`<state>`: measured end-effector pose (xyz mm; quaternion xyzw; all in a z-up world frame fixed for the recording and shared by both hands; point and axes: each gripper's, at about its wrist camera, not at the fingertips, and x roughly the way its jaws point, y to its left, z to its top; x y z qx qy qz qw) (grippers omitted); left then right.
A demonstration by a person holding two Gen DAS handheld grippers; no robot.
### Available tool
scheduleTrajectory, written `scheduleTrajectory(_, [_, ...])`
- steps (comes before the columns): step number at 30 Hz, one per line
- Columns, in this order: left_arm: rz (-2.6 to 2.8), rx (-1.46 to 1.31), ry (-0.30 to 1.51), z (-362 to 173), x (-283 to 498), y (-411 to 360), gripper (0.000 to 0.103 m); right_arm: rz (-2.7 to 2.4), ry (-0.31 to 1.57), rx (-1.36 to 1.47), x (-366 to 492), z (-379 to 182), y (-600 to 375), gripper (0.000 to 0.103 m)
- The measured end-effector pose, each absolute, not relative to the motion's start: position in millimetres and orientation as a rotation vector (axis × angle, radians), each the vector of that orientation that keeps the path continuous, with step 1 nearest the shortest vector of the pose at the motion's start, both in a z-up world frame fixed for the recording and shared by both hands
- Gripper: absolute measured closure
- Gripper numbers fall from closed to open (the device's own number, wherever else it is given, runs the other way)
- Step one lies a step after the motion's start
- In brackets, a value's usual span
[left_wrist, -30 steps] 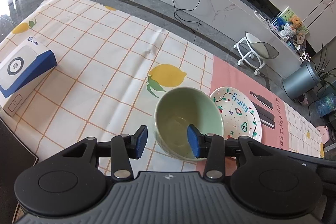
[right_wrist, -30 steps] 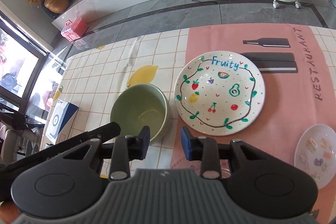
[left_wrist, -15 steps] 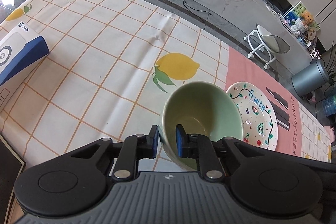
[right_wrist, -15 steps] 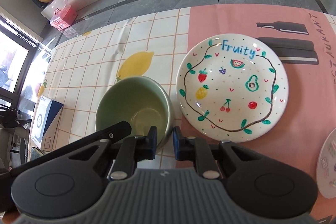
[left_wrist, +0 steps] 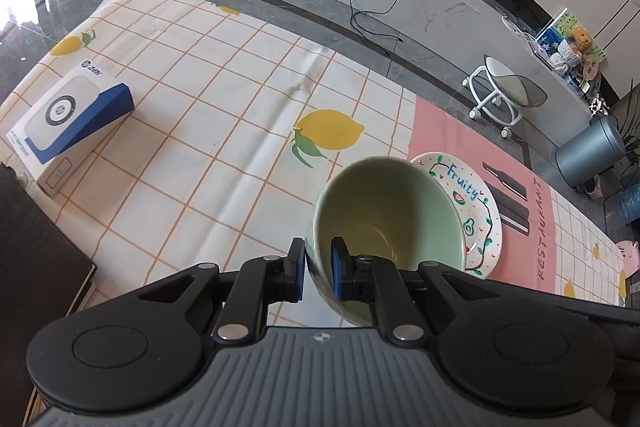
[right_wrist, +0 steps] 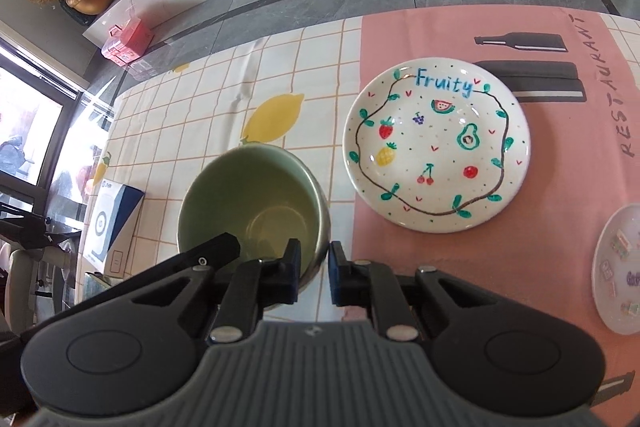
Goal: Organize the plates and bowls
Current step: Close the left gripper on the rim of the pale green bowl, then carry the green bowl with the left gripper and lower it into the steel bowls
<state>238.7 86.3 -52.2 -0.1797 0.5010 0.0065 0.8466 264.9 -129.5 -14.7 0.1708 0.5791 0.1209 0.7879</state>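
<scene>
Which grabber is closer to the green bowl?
Both. The left gripper has its jaws pinching the green bowl rim, and the right gripper has its jaws around the rim on the opposite side.

The fruit plate [left_wrist: 480, 223] is partly hidden behind the green bowl [left_wrist: 384, 211]. A small translucent dish [right_wrist: 620, 267] is cut off at the right edge.

Green bowl [right_wrist: 256, 203] seemingly between both grippers' jaws

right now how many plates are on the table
2. The Fruity plate lies on the pink part of the cloth, right of the green bowl. A pale plate sits at the right edge of the right wrist view, partly cut off. Others may be out of view.
</scene>
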Motion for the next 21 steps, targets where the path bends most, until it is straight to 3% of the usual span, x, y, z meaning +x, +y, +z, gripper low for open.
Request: scheduleTrajectory(21, [-0.026, -0.307, 0.961, 28, 98, 33, 0.089, 0.329, 1.130, 0.369, 115, 78, -194, 0.091])
